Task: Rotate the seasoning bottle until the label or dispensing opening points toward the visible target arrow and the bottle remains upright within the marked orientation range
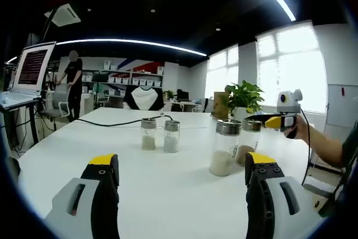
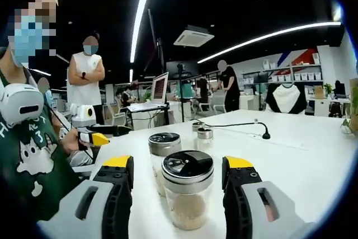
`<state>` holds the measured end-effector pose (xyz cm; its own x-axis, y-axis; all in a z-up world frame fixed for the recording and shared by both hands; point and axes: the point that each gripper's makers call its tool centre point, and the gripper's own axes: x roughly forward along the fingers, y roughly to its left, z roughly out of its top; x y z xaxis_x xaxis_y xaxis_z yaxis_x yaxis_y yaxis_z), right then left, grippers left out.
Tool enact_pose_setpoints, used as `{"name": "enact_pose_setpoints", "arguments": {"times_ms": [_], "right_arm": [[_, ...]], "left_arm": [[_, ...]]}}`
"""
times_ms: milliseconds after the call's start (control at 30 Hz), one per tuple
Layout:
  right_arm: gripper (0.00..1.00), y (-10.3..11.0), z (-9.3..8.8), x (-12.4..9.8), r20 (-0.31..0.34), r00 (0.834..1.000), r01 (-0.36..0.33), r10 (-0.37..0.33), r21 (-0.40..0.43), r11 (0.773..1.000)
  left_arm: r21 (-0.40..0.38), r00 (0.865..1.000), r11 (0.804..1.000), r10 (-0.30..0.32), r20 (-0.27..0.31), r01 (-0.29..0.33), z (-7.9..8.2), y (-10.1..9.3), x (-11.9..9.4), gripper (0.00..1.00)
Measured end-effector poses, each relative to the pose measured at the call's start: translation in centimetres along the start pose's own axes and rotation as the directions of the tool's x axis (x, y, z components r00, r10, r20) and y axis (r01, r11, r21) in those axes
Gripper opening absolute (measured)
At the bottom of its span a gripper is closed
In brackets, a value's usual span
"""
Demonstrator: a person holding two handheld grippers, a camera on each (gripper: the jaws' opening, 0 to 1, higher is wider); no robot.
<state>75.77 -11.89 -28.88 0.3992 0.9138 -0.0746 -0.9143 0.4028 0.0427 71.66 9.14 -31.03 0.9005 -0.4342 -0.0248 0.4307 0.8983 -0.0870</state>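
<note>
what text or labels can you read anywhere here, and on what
No text can be read in either view.
Laptop screen: rows of text, too small to read.
Green shirt: pale letters, partly hidden and blurred, not readable.
Seasoning bottles: no label visible; the nearest lid is plain.
Shelf boxes: too small to tell.

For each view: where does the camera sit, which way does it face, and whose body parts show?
Left gripper view: rides the open left gripper, facing across the white table at four seasoning bottles; the right gripper enters at right.
Right gripper view: rides the right gripper, jaws flanking the nearest bottle; the person's torso and left gripper show.
Shared: table, bottles.
</note>
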Motion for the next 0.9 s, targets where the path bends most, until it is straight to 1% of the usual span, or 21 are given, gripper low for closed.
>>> {"name": "enact_pose_setpoints", "arguments": {"times_ms": [33, 67, 100, 200, 233, 267, 300, 400, 433, 500, 567, 633, 733, 833, 900], "right_arm": [[0.64, 0.1, 0.1, 0.0, 0.006, 1.000, -0.012, 0.012, -0.003, 1.000], [0.63, 0.1, 0.0, 0.0, 0.012, 0.999, -0.043, 0.043, 0.021, 0.999], [0.63, 0.0, -0.1, 0.0, 0.010, 0.998, -0.060, 0.059, 0.038, 0.998], [0.63, -0.5, 0.0, -0.2, 0.028, 0.996, -0.084, 0.083, 0.039, 0.996], [0.62, -0.7, 0.3, -0.3, 0.067, 0.993, -0.105, 0.100, 0.071, 0.992], [0.61, -0.6, 0.4, -0.4, 0.085, 0.990, -0.122, 0.114, 0.088, 0.989], [0.60, -0.7, 0.3, -0.4, 0.083, 0.989, -0.132, 0.125, 0.089, 0.987], [0.58, -0.9, 0.0, -0.4, 0.085, 0.988, -0.132, 0.126, 0.074, 0.988], [0.57, -0.9, 0.1, -0.4, 0.097, 0.987, -0.139, 0.131, 0.080, 0.987], [0.55, -1.0, 0.0, -0.2, 0.097, 0.986, -0.143, 0.135, 0.091, 0.985], [0.55, -0.7, -0.5, 0.1, 0.067, 0.987, -0.149, 0.144, 0.084, 0.985], [0.55, -0.5, -0.7, 0.3, 0.050, 0.987, -0.154, 0.150, 0.077, 0.985], [0.53, -0.3, -0.6, 0.4, 0.056, 0.986, -0.162, 0.158, 0.074, 0.984], [0.48, -0.2, -0.4, 0.5, 0.061, 0.985, -0.164, 0.160, 0.068, 0.984], [0.42, 0.0, -0.4, 0.5, 0.056, 0.985, -0.164, 0.161, 0.058, 0.985]], "left_arm": [[-0.005, 1.000, 1.000, 0.003, -0.001, -0.003, 0.0, 0.1, 0.0, 0.99], [-0.021, 1.000, 1.000, 0.001, 0.001, -0.001, -0.1, 0.2, 0.0, 0.99], [-0.024, 1.000, 1.000, -0.002, 0.000, 0.002, -0.1, 0.1, 0.0, 0.99], [-0.021, 1.000, 1.000, -0.007, -0.004, 0.007, -0.3, -0.2, 0.1, 0.99], [-0.023, 1.000, 1.000, -0.013, -0.003, 0.013, -0.2, -0.4, 0.1, 0.99], [-0.024, 1.000, 1.000, -0.015, -0.001, 0.015, -0.2, -0.5, 0.1, 0.98], [-0.024, 1.000, 1.000, -0.017, 0.000, 0.017, -0.2, -0.6, 0.1, 0.98], [-0.021, 1.000, 1.000, -0.022, 0.005, 0.022, 0.0, -0.8, 0.1, 0.98], [-0.021, 1.000, 1.000, -0.022, 0.004, 0.022, 0.0, -0.8, 0.1, 0.98], [-0.022, 1.000, 0.999, -0.024, 0.004, 0.024, 0.0, -0.8, 0.1, 0.98], [-0.021, 1.000, 1.000, -0.022, 0.007, 0.022, 0.1, -0.8, 0.1, 0.98], [-0.019, 1.000, 1.000, -0.021, 0.008, 0.021, 0.2, -0.8, 0.0, 0.98], [-0.020, 1.000, 1.000, -0.020, 0.008, 0.020, 0.2, -0.7, 0.0, 0.98], [-0.020, 1.000, 1.000, -0.020, 0.007, 0.020, 0.2, -0.7, 0.0, 0.98], [-0.019, 1.000, 1.000, -0.019, 0.006, 0.019, 0.2, -0.7, 0.0, 0.98]]}}
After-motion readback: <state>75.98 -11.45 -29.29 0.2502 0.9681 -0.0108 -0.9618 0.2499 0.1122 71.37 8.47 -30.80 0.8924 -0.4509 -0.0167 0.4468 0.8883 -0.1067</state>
